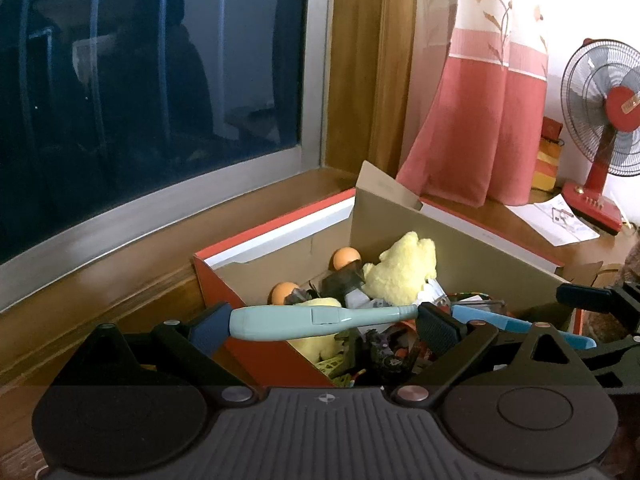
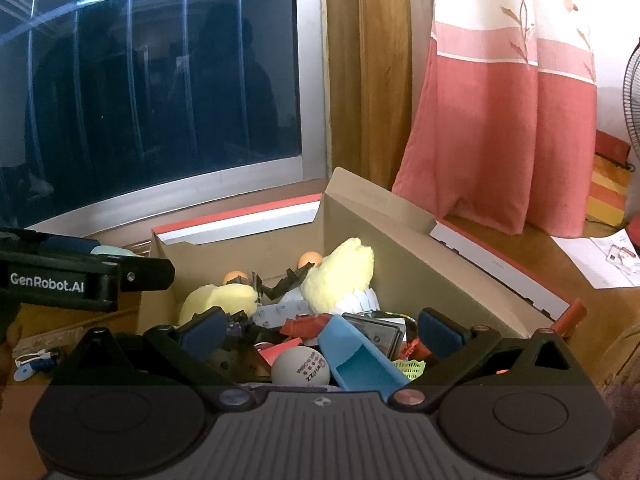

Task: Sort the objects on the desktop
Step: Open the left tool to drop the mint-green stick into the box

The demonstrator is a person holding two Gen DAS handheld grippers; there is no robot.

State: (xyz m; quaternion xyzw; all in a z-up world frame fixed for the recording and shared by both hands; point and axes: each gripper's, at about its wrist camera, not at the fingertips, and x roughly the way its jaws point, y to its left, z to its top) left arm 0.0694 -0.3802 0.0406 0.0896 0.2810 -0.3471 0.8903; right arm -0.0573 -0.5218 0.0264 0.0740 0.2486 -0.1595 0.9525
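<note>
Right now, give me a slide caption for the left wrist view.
Left gripper spans a pale teal pen-like tool above the cluttered cardboard box by the window.

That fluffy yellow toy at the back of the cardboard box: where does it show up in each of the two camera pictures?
Left wrist view: the yellow plush toy sits right of centre, at the back of the box, with an orange ball just to its left.
Right wrist view: the same toy sits near the centre, against the box's inner wall.
Shared landmark: the pink curtain hanging behind the box.
</note>
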